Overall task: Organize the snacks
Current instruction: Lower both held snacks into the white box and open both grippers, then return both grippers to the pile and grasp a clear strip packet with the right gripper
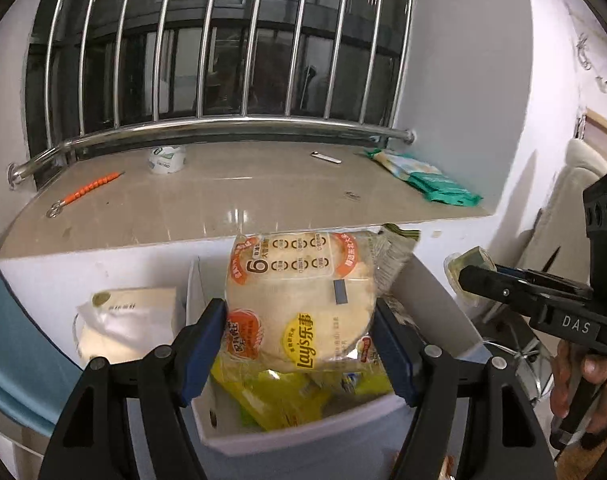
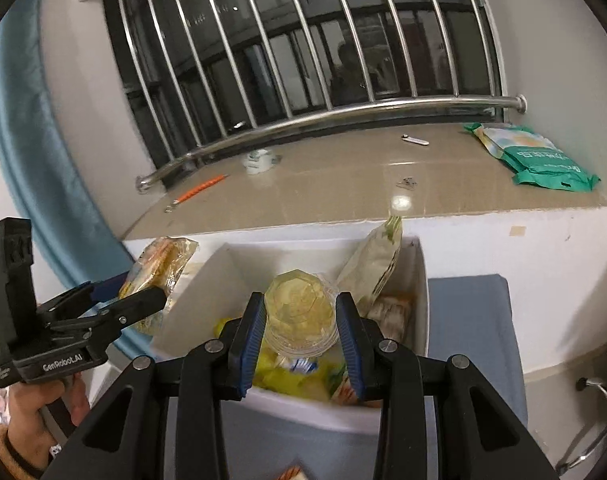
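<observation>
Snacks: Lay's chip bag (image 1: 303, 300) sat clamped between the left claw (image 1: 301, 344) pads, held above the white bin (image 1: 287, 436), which stood on a blue-grey surface below the windowsill (image 1: 231, 200). Right claw (image 2: 301, 338) gripped a clear-wrapped, yellowish faceted snack (image 2: 299, 304) over the same bin. The bin already held yellow packets (image 2: 291, 380) and a pale green bag (image 2: 373, 264) leaning on its right wall. A green packet stack (image 2: 535, 160) and an orange tool (image 1: 89, 190) lay on the sill. A white box (image 1: 131, 320) sat just left of the bin.
</observation>
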Available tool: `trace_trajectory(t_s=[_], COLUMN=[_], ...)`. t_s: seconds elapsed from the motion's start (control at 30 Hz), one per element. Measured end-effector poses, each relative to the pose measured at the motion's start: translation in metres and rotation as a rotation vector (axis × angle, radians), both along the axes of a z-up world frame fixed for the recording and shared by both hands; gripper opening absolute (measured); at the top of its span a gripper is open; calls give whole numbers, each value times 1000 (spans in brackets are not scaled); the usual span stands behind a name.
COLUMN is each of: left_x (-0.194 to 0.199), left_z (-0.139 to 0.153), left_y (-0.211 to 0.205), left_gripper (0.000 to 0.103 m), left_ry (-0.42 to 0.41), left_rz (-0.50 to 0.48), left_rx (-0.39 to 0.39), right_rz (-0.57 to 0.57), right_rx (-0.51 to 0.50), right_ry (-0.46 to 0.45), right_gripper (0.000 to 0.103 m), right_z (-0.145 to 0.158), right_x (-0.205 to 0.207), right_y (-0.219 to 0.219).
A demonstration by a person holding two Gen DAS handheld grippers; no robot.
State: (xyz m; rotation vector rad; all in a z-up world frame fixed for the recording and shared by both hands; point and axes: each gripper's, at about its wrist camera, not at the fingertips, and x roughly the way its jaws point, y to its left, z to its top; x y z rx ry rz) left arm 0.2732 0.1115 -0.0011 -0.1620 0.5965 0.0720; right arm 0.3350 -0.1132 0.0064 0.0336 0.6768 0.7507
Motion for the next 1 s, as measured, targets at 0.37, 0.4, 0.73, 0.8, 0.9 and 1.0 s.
trace_trajectory(t_s=[0.37,0.4,0.73,0.8,0.9,1.0], left_x=[3,-1,-62,-83,-117,-155], left_z=[-30,-29,-6,-5,-13,-30], left_y=[4,2,-21,-30,-43,-57], left_gripper=[103,103,103,103,103,103], left_ry=[102,97,21,1,-6,-6], left_rz=[23,22,-36,-50,-88,-118], left_rx=[29,35,65,79,81,57], right_rz=[-61,-58,-9,12,42,59], right_rx=[49,43,38,57,67,62], right_ry=[18,12,-21,-14,5,8], right_gripper=[103,103,103,103,103,103], right_z=[-5,-4,-2,-7,-19,-32], right_x=[16,14,-34,-51,-82,-111], right_y=[-17,-17,-37,-46,-63,-77])
